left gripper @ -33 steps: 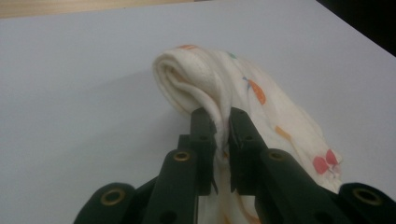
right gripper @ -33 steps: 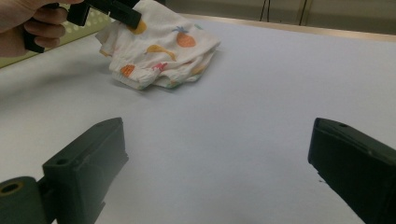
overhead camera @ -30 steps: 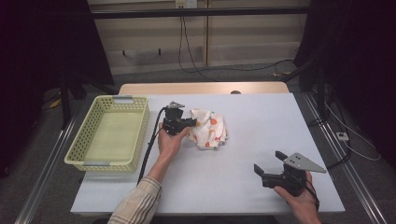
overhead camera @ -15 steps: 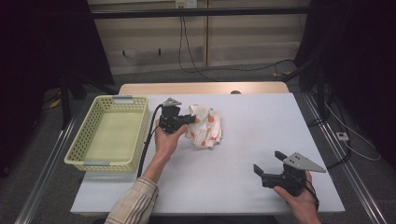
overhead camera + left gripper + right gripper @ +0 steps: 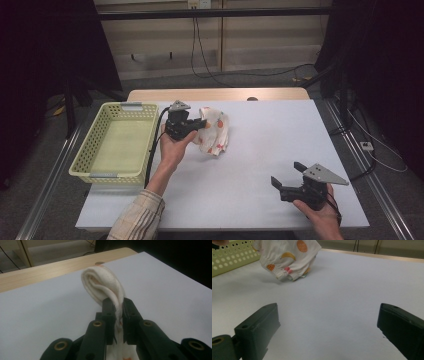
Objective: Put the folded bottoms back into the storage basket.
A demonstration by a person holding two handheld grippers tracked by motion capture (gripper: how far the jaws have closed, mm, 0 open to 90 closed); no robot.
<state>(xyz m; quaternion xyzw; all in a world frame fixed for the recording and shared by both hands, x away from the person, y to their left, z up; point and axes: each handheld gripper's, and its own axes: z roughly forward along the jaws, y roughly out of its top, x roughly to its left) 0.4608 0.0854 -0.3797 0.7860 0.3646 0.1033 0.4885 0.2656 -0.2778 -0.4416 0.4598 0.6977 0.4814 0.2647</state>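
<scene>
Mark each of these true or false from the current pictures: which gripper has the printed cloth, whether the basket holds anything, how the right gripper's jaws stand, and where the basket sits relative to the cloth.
1. The left gripper is clamped on the printed cloth. True; the left gripper view shows a fold pinched between its jaws.
2. The yellow basket has the cloth inside it. False; the basket looks empty and the cloth is over the white table.
3. The right gripper has its jaws spread apart, holding nothing. True.
4. The basket sits on the person's right of the cloth. False; it sits on the left.
</scene>
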